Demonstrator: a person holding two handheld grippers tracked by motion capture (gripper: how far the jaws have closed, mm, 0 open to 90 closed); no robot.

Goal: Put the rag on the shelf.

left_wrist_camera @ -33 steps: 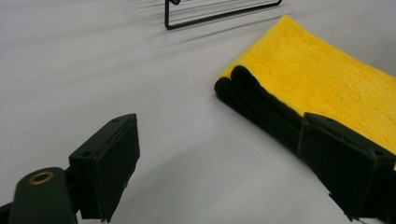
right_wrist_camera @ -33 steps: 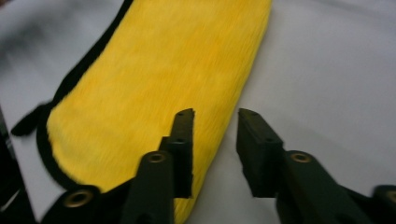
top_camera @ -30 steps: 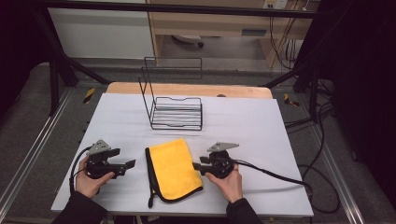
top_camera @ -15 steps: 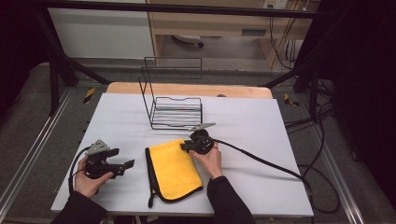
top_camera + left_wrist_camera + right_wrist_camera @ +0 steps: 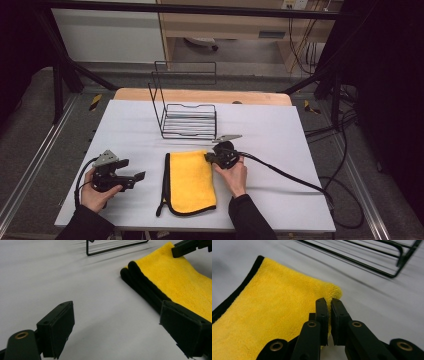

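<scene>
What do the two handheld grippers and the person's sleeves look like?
Both the left gripper and the right gripper are black, each topped by a grey three-cornered plate and trailing a black cable. Their jaws are flat black pads on arms with brass-coloured rivets. The person wears dark sleeves.

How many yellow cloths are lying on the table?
1. The folded yellow cloth lies on the white table, before the wire rack; the right gripper pinches its far corner.

Cloth (image 5: 274, 315) edge hidden between right tongs (image 5: 329, 312).
</scene>
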